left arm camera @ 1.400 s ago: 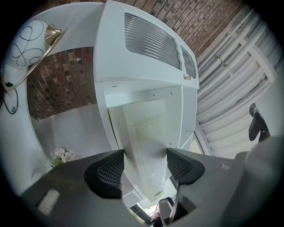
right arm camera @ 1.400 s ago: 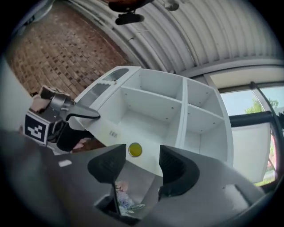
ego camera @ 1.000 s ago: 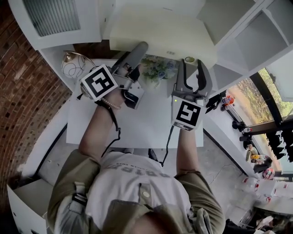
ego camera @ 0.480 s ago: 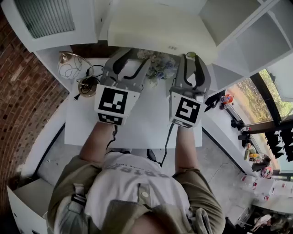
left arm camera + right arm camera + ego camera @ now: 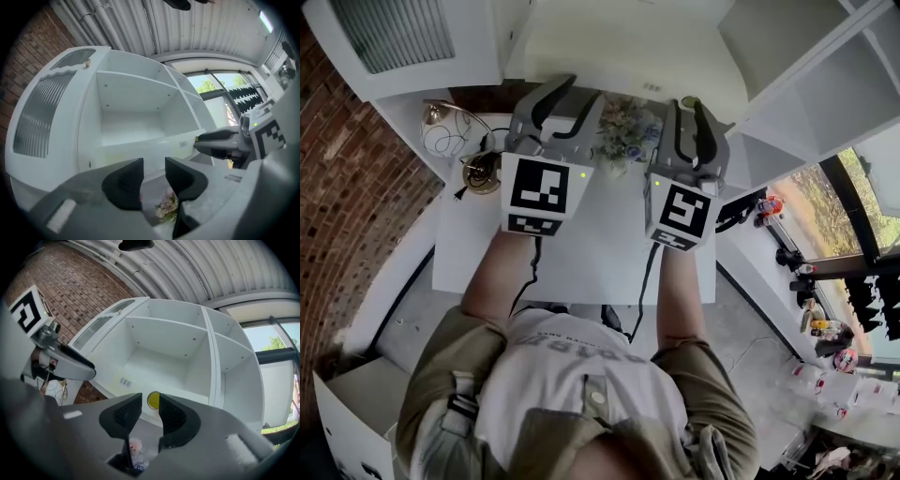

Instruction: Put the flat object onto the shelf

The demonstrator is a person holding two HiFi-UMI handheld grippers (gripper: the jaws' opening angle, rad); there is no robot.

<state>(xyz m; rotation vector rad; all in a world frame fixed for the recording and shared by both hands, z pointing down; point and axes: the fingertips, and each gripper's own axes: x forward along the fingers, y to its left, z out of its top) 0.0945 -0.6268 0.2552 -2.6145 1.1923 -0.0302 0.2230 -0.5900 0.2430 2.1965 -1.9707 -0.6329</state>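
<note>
Cream board [image 5: 628,56] lay just ahead of both grippers' tips, seemingly resting on the shelf [image 5: 164,357] floor with its near edge jutting toward them. The left gripper [image 5: 153,177] and right gripper [image 5: 150,412] had just been closing to narrow gaps, nothing between the jaws. The next move was likely a level push on that edge. The gripper views showed the bare compartment behind; only the head view showed the overhang above the table [image 5: 609,253].
</note>
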